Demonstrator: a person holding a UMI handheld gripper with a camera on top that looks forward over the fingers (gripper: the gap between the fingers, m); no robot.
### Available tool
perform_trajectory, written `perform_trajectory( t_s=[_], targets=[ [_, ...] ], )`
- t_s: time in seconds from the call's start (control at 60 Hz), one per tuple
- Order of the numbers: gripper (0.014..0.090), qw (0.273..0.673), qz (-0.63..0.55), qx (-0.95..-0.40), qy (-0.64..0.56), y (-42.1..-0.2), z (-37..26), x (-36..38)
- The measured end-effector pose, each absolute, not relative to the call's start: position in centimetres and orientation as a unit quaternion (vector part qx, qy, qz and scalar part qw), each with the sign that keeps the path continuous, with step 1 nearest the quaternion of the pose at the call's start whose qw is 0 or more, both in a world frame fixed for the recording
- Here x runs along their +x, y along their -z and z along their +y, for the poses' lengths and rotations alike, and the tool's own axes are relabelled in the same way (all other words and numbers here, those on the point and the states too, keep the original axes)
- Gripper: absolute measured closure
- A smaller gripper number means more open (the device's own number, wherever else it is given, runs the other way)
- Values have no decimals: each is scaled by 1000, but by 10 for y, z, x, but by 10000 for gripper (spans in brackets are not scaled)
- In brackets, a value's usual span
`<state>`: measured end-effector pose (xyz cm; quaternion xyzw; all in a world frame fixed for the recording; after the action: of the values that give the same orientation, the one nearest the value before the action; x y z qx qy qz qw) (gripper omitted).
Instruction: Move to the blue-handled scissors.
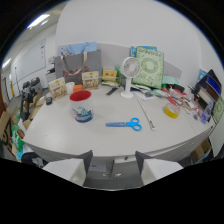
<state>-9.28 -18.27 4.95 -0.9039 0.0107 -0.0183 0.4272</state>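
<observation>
Scissors (125,124) with blue handles lie flat on the white bench (60,131), near its front edge, between a red-rimmed tub (82,106) and a yellow tape roll (171,110), with a small white fan (129,75) behind them. The gripper (114,161) hangs short of the bench edge, its fingers spread wide and holding nothing, the scissors well beyond them. Most of the approach looks undone.

The room is bright, lit by a long ceiling lamp (39,20) that glares white. The table (110,135) bends round like a bowl, and black fills the corners. Far things look soft and blurry.
</observation>
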Motion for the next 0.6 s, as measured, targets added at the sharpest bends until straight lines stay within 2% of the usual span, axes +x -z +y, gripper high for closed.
perform_trajectory(
  t_s=[0.367, 0.6],
  targets=[
    [204, 431, 3, -902, 19, -37, -111, -55],
    [202, 418, -6, -908, 8, -22, -68, -50]
  ],
)
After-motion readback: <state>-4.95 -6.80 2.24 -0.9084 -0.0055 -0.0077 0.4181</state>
